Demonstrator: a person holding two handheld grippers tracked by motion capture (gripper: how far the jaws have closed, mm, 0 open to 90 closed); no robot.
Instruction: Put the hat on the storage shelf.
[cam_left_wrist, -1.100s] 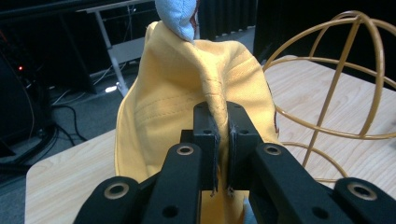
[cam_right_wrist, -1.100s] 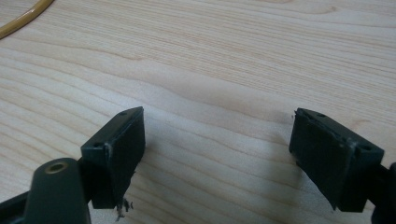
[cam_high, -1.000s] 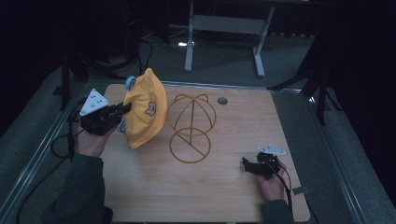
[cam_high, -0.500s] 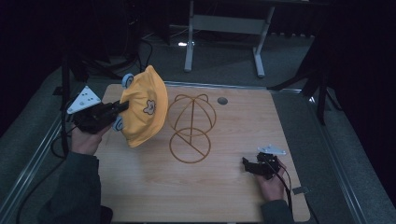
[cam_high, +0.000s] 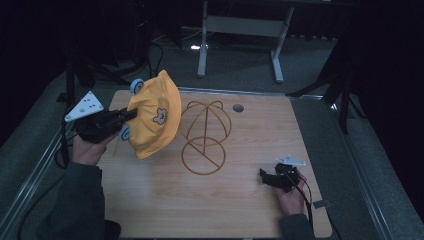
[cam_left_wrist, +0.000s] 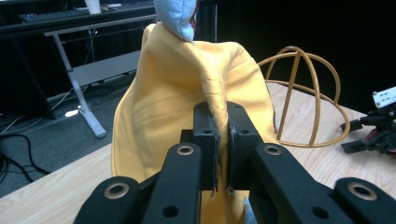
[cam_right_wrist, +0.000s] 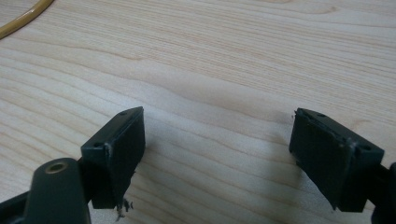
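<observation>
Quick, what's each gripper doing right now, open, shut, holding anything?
Left gripper: shut on a fold of the yellow fabric hat, held above the table.
Right gripper: open, nothing between its jaws, over bare wooden table.

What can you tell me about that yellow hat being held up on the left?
The yellow hat looks like soft cotton cloth, with stitched seams, a small bear face on its side and pale blue ear-like flaps. It hangs in the air, crumpled and tilted, above the wooden table, left of the wire hat stand. The left gripper pinches a fold of its fabric; nothing else touches it.
</observation>
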